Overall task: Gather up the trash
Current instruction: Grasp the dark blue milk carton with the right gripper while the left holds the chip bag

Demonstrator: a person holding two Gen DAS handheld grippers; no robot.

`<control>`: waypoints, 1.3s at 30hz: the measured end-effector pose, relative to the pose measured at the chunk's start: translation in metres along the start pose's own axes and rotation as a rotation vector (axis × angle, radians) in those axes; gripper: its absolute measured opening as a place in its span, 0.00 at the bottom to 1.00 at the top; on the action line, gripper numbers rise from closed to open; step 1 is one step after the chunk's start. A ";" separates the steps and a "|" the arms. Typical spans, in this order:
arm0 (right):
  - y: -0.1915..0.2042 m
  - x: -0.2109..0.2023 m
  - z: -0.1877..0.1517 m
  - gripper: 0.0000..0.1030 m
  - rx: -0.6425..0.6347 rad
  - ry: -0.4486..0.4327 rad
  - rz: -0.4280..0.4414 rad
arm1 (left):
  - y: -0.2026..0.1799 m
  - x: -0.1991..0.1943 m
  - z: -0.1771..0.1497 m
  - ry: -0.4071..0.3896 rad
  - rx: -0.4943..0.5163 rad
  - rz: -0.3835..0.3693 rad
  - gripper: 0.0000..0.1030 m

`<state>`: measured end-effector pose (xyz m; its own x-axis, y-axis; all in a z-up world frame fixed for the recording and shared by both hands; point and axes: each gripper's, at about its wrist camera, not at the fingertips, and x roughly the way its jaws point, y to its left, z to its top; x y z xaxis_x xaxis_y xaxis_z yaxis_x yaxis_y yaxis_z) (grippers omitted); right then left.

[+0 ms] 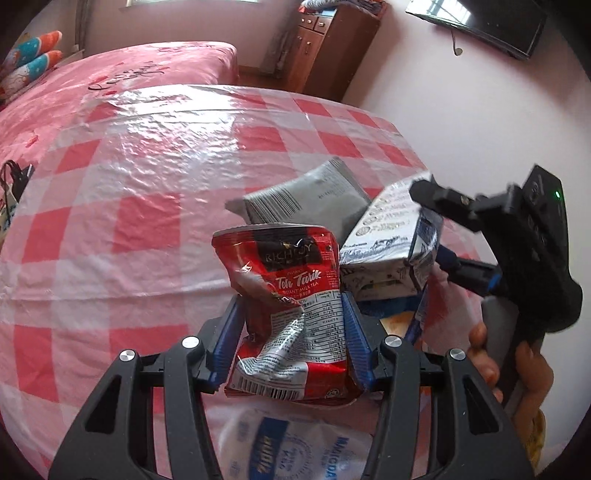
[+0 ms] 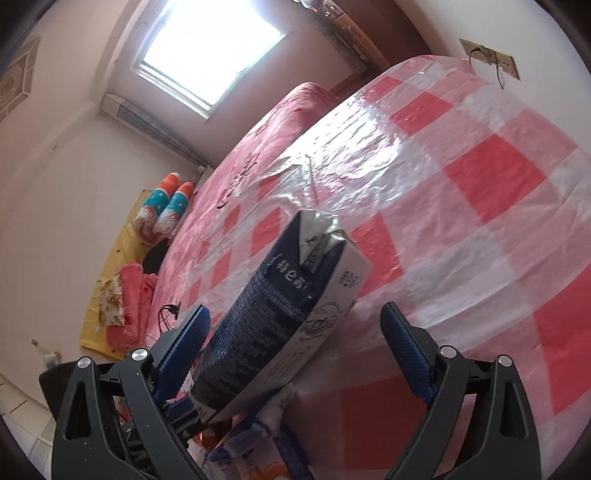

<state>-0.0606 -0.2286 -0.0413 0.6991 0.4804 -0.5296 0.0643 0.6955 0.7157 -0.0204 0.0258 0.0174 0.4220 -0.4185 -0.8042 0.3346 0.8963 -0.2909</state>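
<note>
My left gripper (image 1: 293, 314) is shut on a crumpled red Teh Tarik sachet (image 1: 286, 295), held above other trash. Behind it lies a grey sachet (image 1: 314, 197) on the checked tablecloth (image 1: 129, 184). A blue-and-white milk carton (image 1: 388, 236) sits to the right, with my right gripper (image 1: 439, 229) around it. In the right wrist view the carton (image 2: 280, 306) stands tilted between the open blue pads (image 2: 406, 343), leaning toward the left one; my right gripper (image 2: 295, 332) is not closed on it. Below lies more packaging (image 2: 258, 443).
A white-and-blue wrapper (image 1: 295, 446) lies under my left gripper. A pink bed (image 1: 110, 74) adjoins the table. A wooden cabinet (image 1: 325, 44) and a wall TV (image 1: 491, 22) are beyond. Pillows (image 2: 166, 210) and a cable (image 2: 168, 314) lie at the left.
</note>
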 end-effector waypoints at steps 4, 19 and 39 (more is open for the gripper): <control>-0.001 -0.004 0.001 0.89 -0.004 0.001 0.036 | -0.017 -0.002 -0.007 0.007 0.041 -0.038 0.52; 0.001 -0.006 -0.007 0.48 -0.091 0.008 -0.016 | -0.016 -0.011 -0.019 -0.010 0.020 -0.059 0.52; 0.005 -0.036 -0.011 0.34 -0.039 -0.066 0.145 | 0.036 -0.081 -0.056 -0.144 -0.129 -0.086 0.52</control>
<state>-0.0934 -0.2362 -0.0234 0.7444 0.5419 -0.3902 -0.0672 0.6422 0.7636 -0.0898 0.1001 0.0427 0.5153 -0.5029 -0.6940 0.2679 0.8637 -0.4270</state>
